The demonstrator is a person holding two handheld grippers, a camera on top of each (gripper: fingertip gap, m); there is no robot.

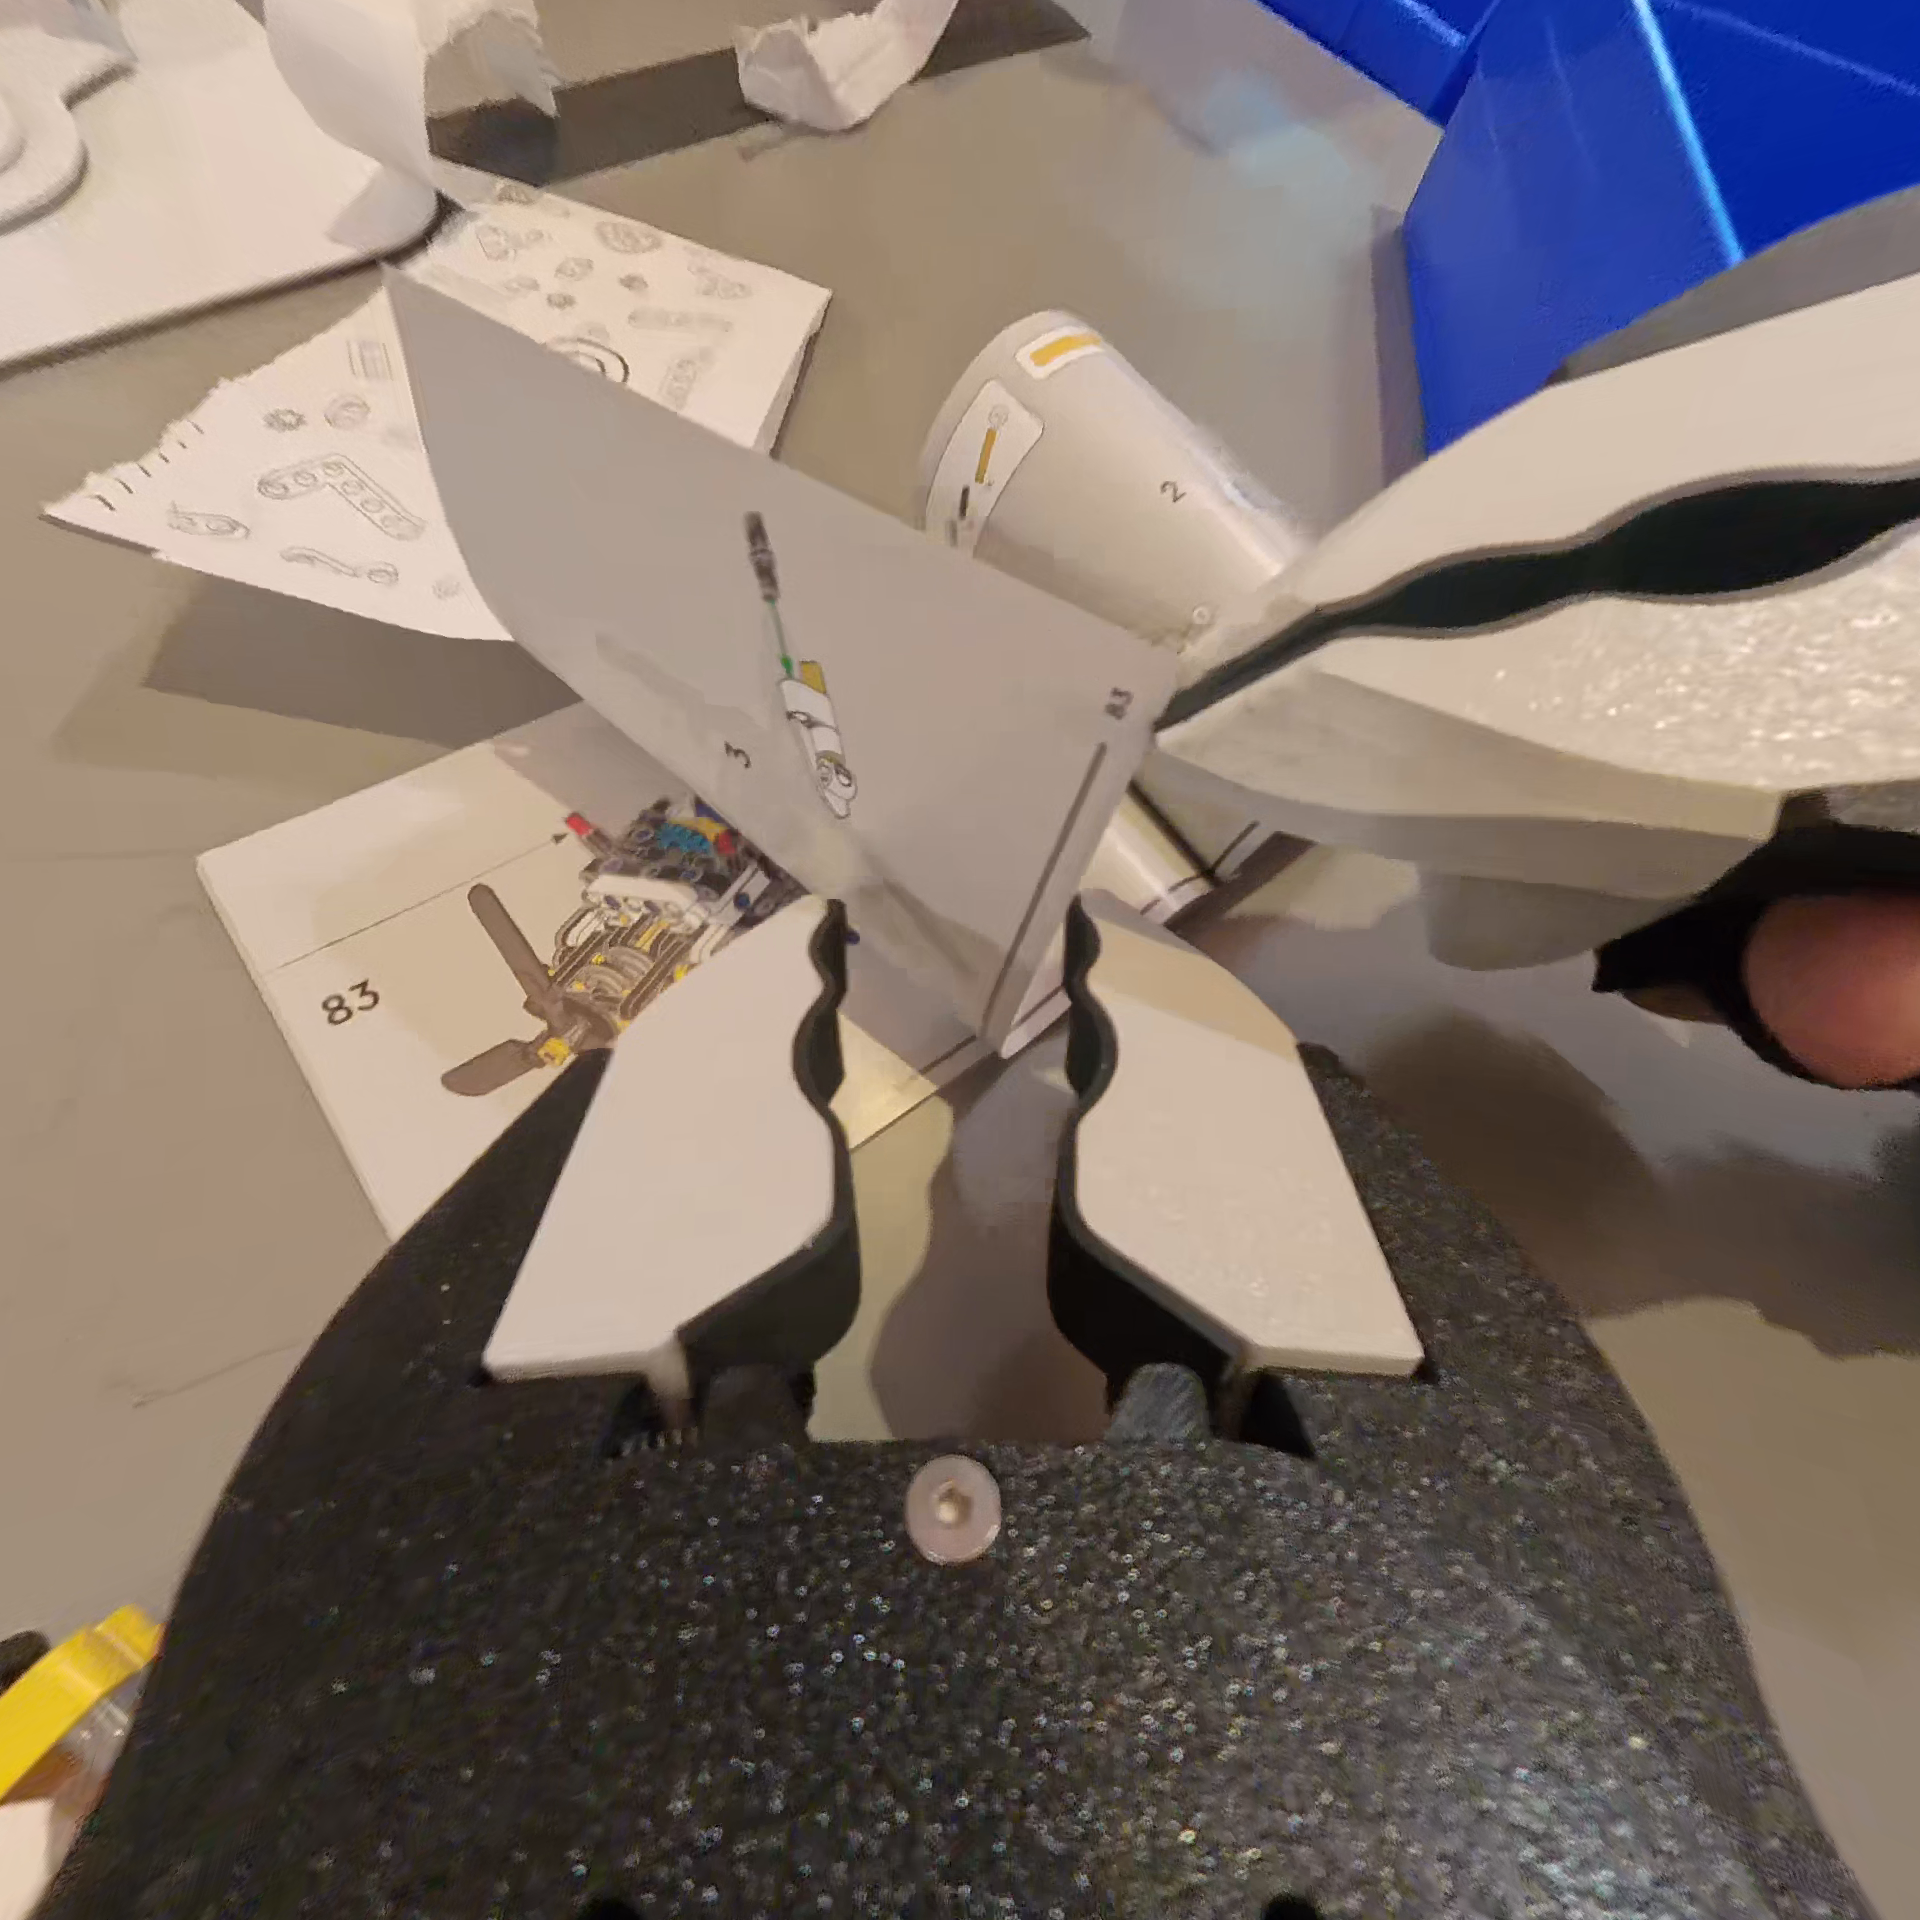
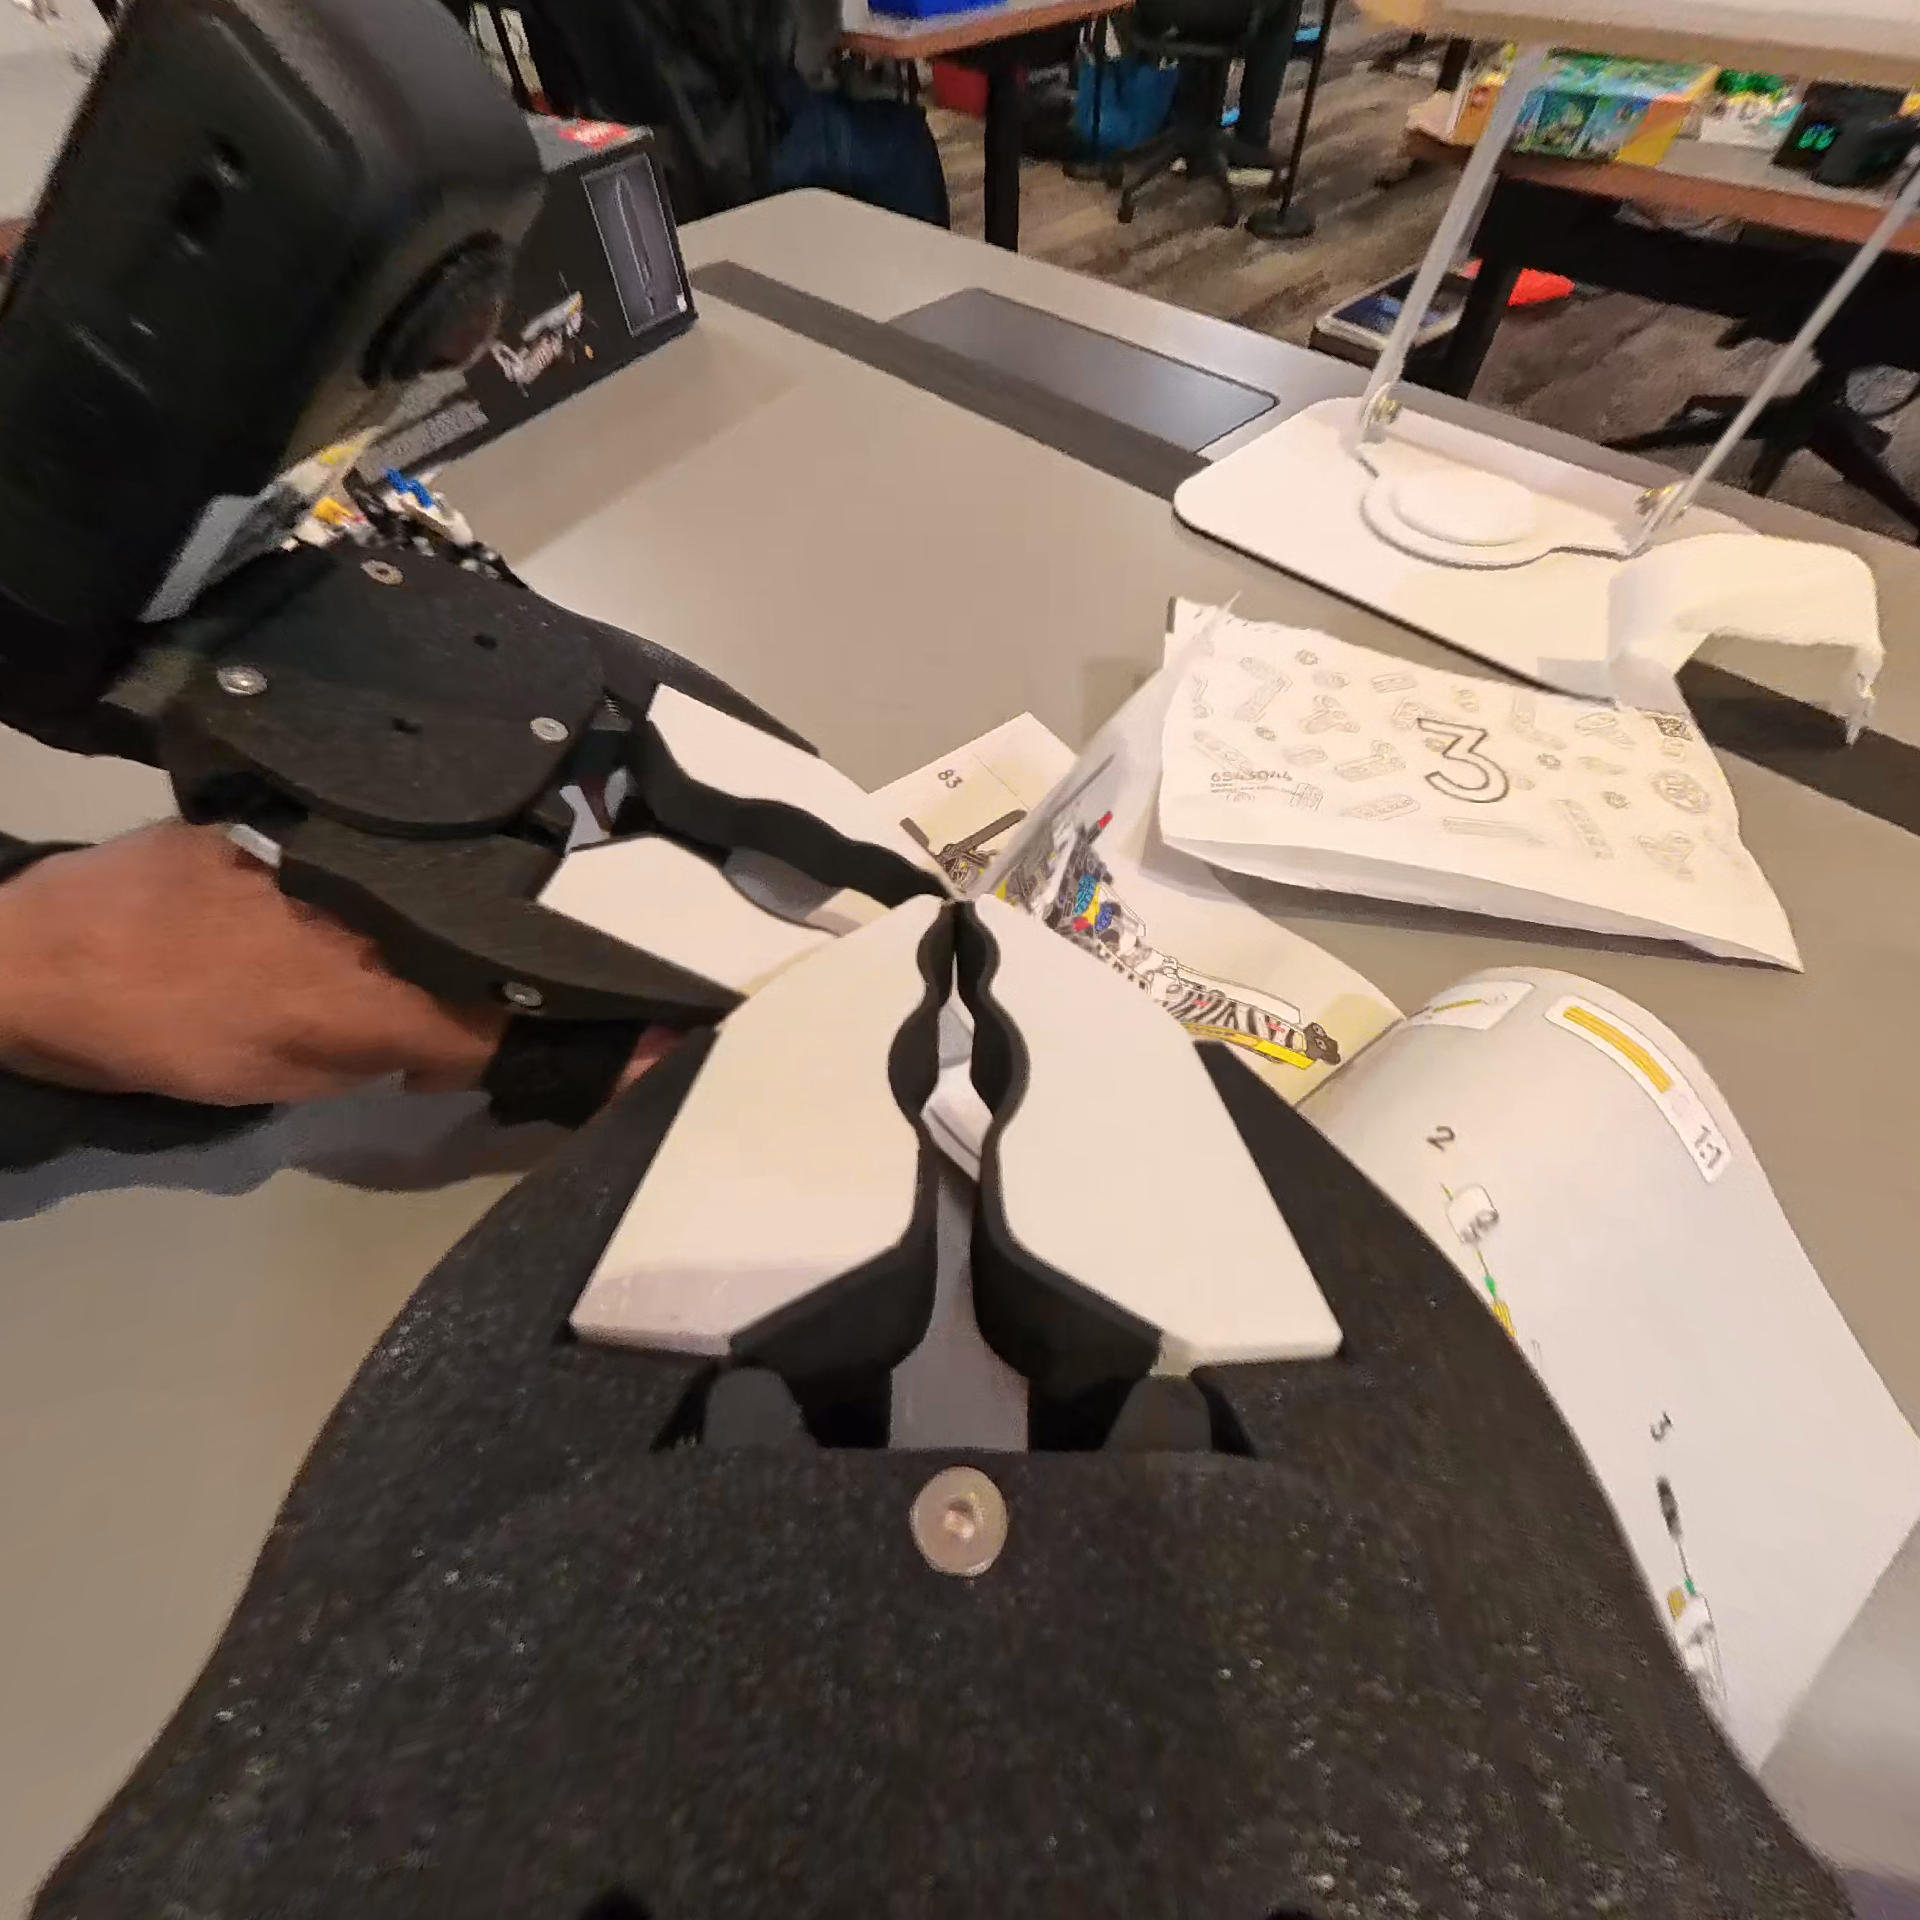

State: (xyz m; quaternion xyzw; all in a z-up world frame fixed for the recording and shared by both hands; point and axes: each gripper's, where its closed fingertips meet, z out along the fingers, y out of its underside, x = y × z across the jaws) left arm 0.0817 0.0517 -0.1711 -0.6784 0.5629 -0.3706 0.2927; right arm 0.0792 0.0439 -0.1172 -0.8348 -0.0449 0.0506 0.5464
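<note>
An open instruction booklet [image 1: 343,935] lies on the grey table [image 1: 156,748]. One of its pages [image 1: 644,582] stands lifted upright. My right gripper [image 1: 1184,701] is shut on that page's upper corner. In the right wrist view its fingertips [image 2: 954,914] are pressed together at the page, which shows edge-on [image 2: 1049,821]. My left gripper [image 1: 951,935] is open, and the page's lower part stands between its spread fingers [image 1: 727,1091] without being pinched. The left gripper also shows at the left in the right wrist view [image 2: 914,883]. Another page curls over to the right [image 2: 1558,1195].
A white paper bag [image 2: 1455,810] printed with part drawings lies beyond the booklet. A white stand base [image 2: 1299,488] and crumpled paper [image 2: 1745,603] are behind it. A blue bin [image 1: 1610,208], a black box [image 2: 582,291] and a brick model [image 2: 395,509] are nearby. About 6 centimeters separates my left fingertips from my right.
</note>
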